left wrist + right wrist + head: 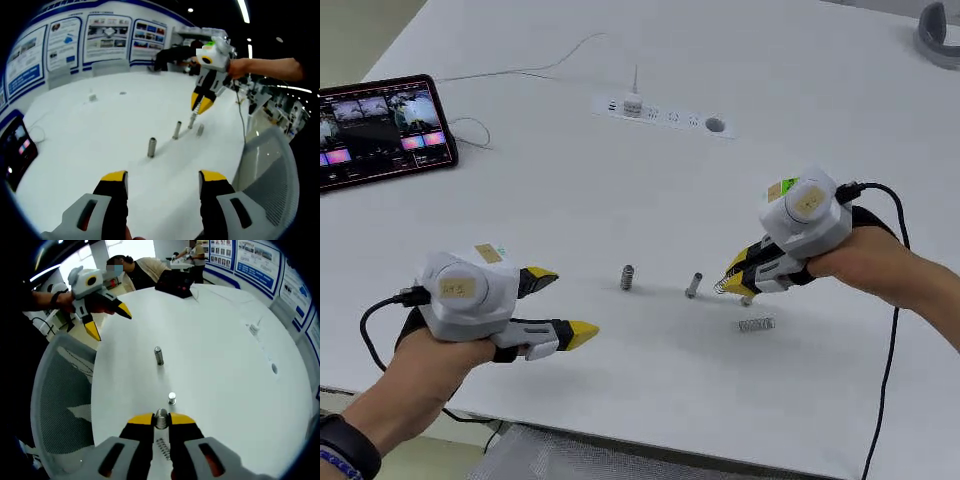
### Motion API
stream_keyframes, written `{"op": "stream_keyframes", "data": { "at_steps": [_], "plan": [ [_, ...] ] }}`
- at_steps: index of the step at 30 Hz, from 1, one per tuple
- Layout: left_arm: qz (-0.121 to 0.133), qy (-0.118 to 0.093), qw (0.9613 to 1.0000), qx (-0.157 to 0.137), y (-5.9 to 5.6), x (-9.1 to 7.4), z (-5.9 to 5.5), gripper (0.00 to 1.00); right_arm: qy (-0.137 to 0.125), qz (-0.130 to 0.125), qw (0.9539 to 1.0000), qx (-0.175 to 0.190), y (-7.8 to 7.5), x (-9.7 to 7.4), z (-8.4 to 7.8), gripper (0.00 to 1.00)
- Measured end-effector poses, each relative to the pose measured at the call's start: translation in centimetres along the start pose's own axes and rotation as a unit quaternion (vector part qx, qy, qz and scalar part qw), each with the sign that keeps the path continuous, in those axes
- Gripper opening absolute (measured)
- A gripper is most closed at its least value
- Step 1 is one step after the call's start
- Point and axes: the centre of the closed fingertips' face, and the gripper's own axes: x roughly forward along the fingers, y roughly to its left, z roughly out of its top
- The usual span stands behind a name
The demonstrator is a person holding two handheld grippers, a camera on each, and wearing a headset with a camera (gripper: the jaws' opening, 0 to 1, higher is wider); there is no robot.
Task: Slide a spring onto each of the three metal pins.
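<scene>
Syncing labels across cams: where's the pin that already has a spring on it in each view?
Head view: sprung pin, leftmost in the row of pins.
Left gripper view: sprung pin, nearest in the row, just left of centre.
Right gripper view: sprung pin, farthest in the row, above centre.
Shared landmark: the bare middle pin, next to it in all three.
</scene>
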Motion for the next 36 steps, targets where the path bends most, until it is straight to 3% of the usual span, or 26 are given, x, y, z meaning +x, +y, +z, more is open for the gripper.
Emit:
{"op": "stream_keyframes", "data": {
  "at_steps": [13,20,36],
  "plan": [
    [0.009,0.005,0.9998,-0.019,0.6,-1.0,-1.4,0.6,-0.003,-0.001,1.0,-0.006,-0.3,0.9,1.4,0.12],
    [0.011,0.004,0.9997,-0.023,0.7,-1.0,-1.6,0.59,-0.003,-0.003,0.9999,-0.014,-0.6,1.0,2.1,0.12],
    [0.013,0.006,0.9995,-0.028,0.7,-1.4,-1.9,0.59,0.009,0.006,0.9997,-0.022,-1.0,2.2,1.9,0.12]
  ]
}}
